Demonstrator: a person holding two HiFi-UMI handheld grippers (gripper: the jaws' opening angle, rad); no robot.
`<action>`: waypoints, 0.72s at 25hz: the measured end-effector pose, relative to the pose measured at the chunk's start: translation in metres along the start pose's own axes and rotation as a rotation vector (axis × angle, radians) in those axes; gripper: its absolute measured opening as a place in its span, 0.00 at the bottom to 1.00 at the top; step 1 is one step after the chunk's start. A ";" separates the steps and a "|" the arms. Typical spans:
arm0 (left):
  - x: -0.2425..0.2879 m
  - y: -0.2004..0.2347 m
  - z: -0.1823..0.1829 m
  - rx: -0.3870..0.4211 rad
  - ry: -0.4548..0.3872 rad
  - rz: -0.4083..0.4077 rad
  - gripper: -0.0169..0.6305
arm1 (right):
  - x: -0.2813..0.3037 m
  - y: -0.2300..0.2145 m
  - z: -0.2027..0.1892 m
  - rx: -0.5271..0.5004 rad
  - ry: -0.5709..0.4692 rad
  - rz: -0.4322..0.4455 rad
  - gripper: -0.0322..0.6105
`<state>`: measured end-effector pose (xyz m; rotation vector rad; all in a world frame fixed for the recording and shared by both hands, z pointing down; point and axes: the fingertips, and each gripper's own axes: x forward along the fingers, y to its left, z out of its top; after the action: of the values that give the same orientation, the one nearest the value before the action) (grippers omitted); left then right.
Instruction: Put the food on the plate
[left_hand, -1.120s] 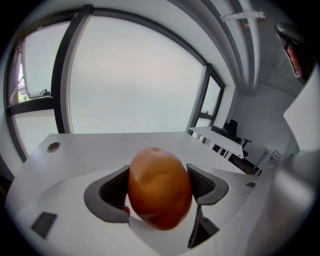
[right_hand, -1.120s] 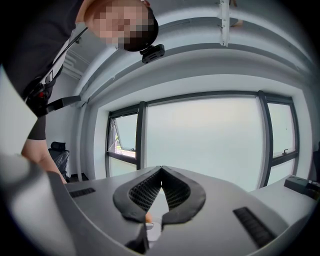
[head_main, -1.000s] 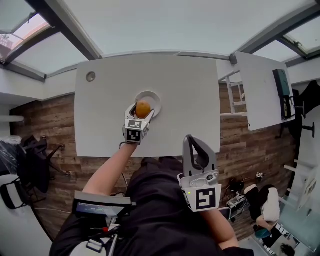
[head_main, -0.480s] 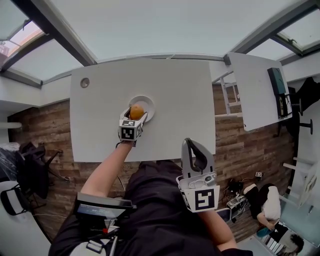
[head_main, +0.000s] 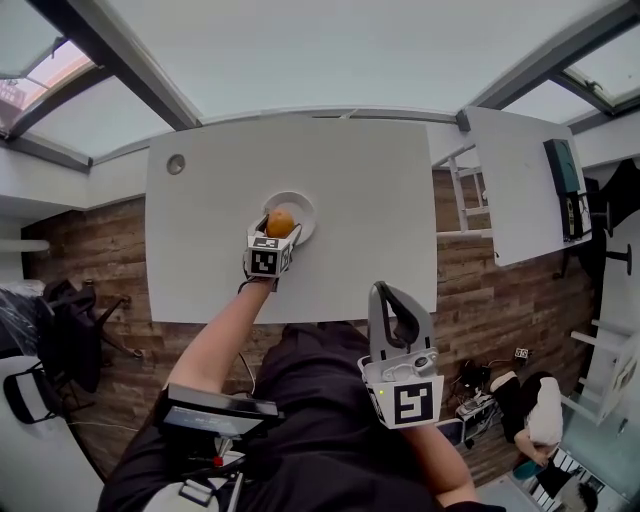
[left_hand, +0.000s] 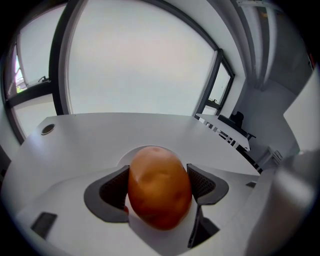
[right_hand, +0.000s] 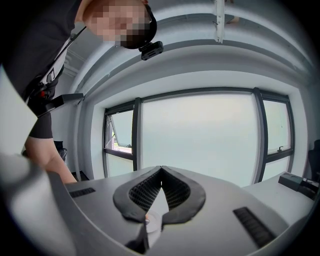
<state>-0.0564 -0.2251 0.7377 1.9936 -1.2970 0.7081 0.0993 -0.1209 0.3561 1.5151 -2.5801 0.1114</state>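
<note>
An orange-brown potato-like food (head_main: 281, 221) (left_hand: 160, 192) sits between the pads of my left gripper (head_main: 279, 224) (left_hand: 159, 189), which is shut on it from both sides. The gripper holds it at the near side of a small white plate (head_main: 300, 203) (left_hand: 116, 156) in the middle of the white table (head_main: 360, 200). I cannot tell whether the food touches the plate. My right gripper (head_main: 389, 292) (right_hand: 160, 171) is off the table, near my body, shut with its tips together and nothing in it.
A round grommet hole (head_main: 176, 163) (left_hand: 48, 129) is at the table's far left corner. A second white table (head_main: 515, 190) with a dark device (head_main: 562, 165) stands to the right. Chairs (head_main: 60, 330) are on the wooden floor at left.
The left gripper stays at the plate with the food in it. The right gripper has barely moved. Only the head view has shifted slightly.
</note>
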 end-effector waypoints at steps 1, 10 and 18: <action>0.001 0.000 -0.001 -0.005 0.000 0.001 0.55 | -0.001 0.000 0.000 0.000 0.001 0.000 0.06; 0.008 -0.005 -0.001 0.017 0.016 -0.003 0.55 | -0.009 -0.006 -0.009 0.013 0.028 -0.024 0.06; 0.009 0.002 0.004 -0.022 0.010 0.015 0.55 | -0.019 -0.005 -0.007 0.004 0.023 -0.038 0.06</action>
<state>-0.0548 -0.2340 0.7423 1.9623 -1.3092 0.7075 0.1138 -0.1057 0.3601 1.5539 -2.5336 0.1288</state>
